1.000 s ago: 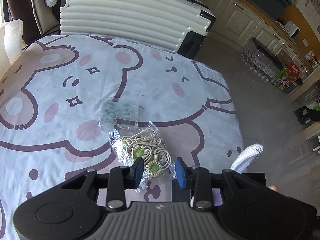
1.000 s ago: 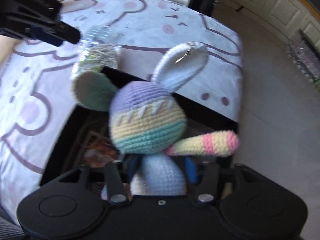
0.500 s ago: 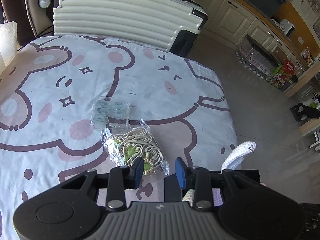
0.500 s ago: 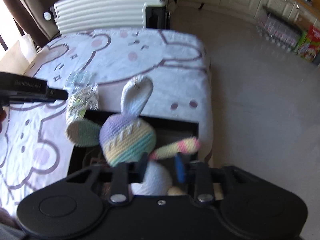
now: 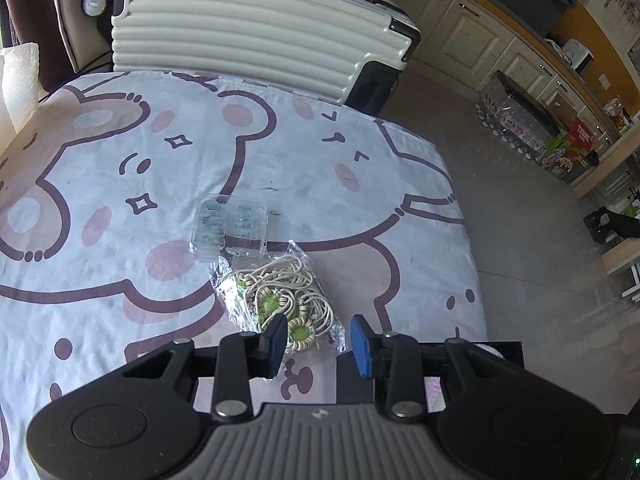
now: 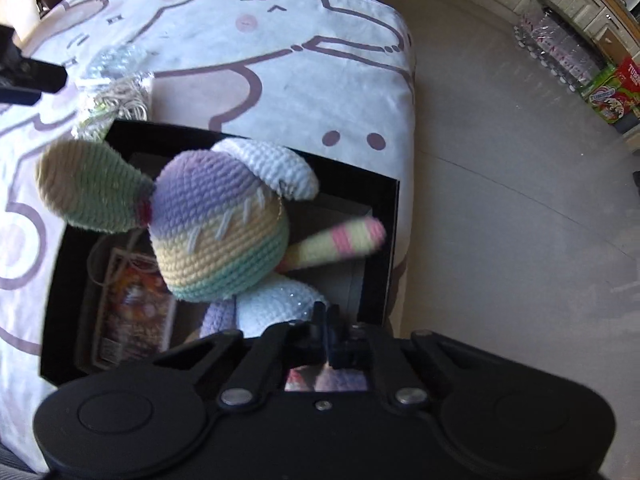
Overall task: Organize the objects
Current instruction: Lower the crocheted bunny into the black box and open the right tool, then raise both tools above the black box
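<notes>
Right gripper (image 6: 328, 340) has closed; one crocheted bunny (image 6: 224, 232), one box (image 6: 384, 240).

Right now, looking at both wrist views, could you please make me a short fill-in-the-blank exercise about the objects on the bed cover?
1. The crochet bunny is over the open ____ box.
2. The clear bag of cream cords lies on the ____-print cover.
3. The clear plastic case lies just ____ the bag, seen from the left tool.
4. Behind the cover stands a ribbed cream ____.

Missing words: black; bear; beyond; suitcase
</notes>
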Tool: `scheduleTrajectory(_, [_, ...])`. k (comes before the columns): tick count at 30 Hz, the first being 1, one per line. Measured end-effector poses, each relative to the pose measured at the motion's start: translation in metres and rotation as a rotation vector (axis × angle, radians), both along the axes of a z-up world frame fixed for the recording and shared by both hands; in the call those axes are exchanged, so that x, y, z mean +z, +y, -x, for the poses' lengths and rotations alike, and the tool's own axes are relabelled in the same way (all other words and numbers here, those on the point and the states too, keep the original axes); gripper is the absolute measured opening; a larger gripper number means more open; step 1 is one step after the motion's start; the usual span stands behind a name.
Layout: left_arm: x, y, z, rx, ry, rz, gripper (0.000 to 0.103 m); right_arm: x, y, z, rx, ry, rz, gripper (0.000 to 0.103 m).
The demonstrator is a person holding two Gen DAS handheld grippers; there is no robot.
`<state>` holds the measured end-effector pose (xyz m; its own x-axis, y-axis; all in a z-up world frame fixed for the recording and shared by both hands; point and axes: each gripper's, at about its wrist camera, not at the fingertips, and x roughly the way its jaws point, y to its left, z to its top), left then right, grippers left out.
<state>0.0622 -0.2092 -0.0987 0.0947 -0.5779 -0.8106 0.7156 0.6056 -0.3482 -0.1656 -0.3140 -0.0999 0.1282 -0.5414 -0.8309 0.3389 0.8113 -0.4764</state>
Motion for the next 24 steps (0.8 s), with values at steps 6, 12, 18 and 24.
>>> scheduleTrajectory(6, [0.003,0.002,0.002,-0.006,-0.007,-0.001,0.036,0.014,-0.004,0.005,-0.027,-0.080,-0.032,0.002])
scheduleTrajectory(12, [0.012,0.006,0.011,-0.028,-0.016,0.006,0.036,0.042,0.000,0.016,-0.050,-0.211,-0.069,0.007])
scheduleTrajectory(18, [0.023,0.012,0.024,-0.055,-0.033,0.013,0.036,0.062,0.007,0.028,-0.049,-0.277,-0.073,0.008])
scheduleTrajectory(24, [0.034,0.023,0.033,-0.064,-0.042,0.027,0.036,0.076,0.015,0.045,-0.062,-0.324,-0.091,0.009])
